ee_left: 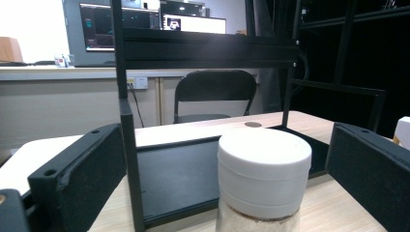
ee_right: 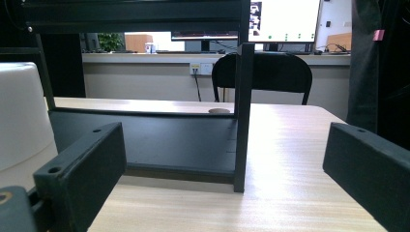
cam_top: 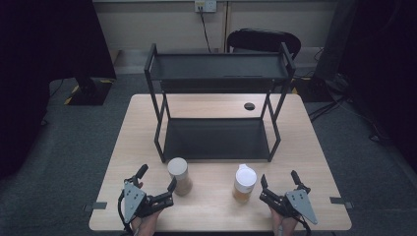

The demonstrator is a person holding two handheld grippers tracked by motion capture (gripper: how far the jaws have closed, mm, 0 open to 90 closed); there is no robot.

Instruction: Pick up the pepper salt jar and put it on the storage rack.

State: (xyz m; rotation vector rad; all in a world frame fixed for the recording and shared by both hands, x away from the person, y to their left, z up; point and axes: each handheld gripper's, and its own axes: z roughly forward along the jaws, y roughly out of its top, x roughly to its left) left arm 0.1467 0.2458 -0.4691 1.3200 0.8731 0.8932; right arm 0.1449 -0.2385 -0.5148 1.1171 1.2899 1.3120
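Two jars stand on the wooden table [cam_top: 305, 147] in front of a black two-shelf rack [cam_top: 216, 137]. The left jar [cam_top: 179, 175] has a flat whitish lid and tan contents. It sits just right of my left gripper [cam_top: 156, 178], which is open; in the left gripper view this jar [ee_left: 263, 181] stands between the jaws, nearer the right one. The right jar [cam_top: 244, 183] has a white lid and amber contents. My right gripper [cam_top: 279, 180] is open just right of it, and the jar [ee_right: 21, 130] shows at the left edge beyond the left jaw.
The rack's upper shelf [cam_top: 219, 66] and lower shelf [cam_top: 216, 139] carry nothing. A small round dark hole [cam_top: 249, 106] is in the table behind the rack. A black chair [cam_top: 263, 42] stands beyond the table. Bare tabletop lies left and right of the rack.
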